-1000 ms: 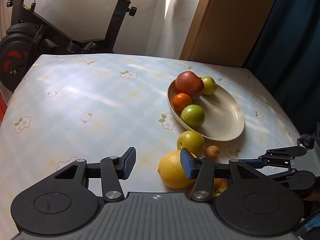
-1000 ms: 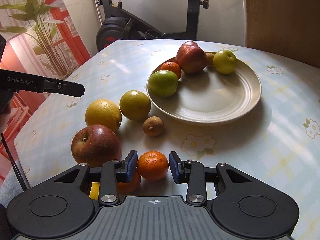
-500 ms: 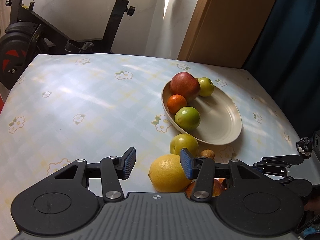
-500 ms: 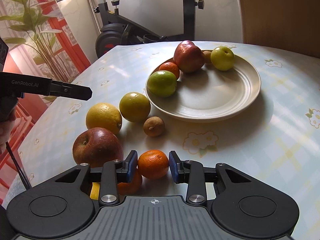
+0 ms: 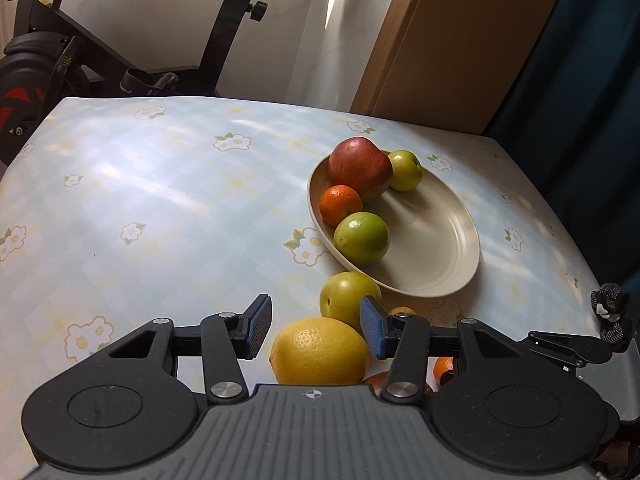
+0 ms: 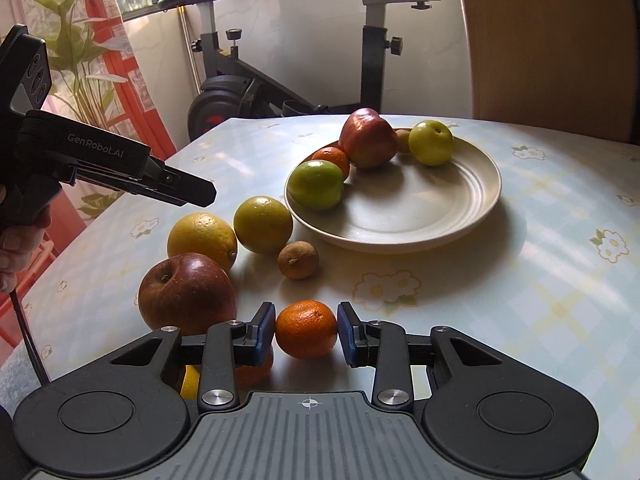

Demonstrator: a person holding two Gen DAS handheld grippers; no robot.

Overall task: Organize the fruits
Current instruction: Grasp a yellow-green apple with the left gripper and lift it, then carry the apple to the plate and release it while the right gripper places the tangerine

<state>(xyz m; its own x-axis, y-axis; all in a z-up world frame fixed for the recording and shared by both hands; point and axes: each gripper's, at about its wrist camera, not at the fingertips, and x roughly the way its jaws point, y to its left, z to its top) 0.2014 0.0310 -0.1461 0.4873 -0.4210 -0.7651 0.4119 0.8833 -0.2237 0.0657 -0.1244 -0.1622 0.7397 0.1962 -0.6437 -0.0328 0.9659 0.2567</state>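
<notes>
Right gripper (image 6: 306,333) low over the table (image 6: 520,280), blue pads closed against both sides of a small mandarin (image 6: 306,334) near the front edge. Second mandarin (image 6: 254,368) half hidden under the left finger; something yellow below it, too hidden to name.

Left gripper (image 5: 316,330) partly open, nothing held; lemon (image 5: 319,350) below and between the fingers, pads clear of its skin. Same gripper seen side-on in the right view (image 6: 176,186), hanging above the lemon (image 6: 202,240), gripped by a hand (image 6: 18,248) at the frame's left edge.

Loose fruit bunched just left of the plate (image 6: 440,224): red apple (image 6: 187,292) touching the lemon, yellow-green round fruit (image 6: 263,224) touching the lemon and sitting just beside the plate rim, small brown fruit (image 6: 298,260) in front of both.

On the plate, crowded along the far-left rim: green apple (image 6: 316,184), mandarin (image 6: 332,160), large red apple (image 6: 368,138), small yellow-green apple (image 6: 431,142), a small brown fruit (image 6: 402,140) tucked behind. Right and near portions of the plate bare.

Wide open tablecloth right of the plate in the right view, and left of the plate in the left view. Exercise bike (image 6: 280,80) beyond the far table edge, plant (image 6: 80,40) at the left side.
</notes>
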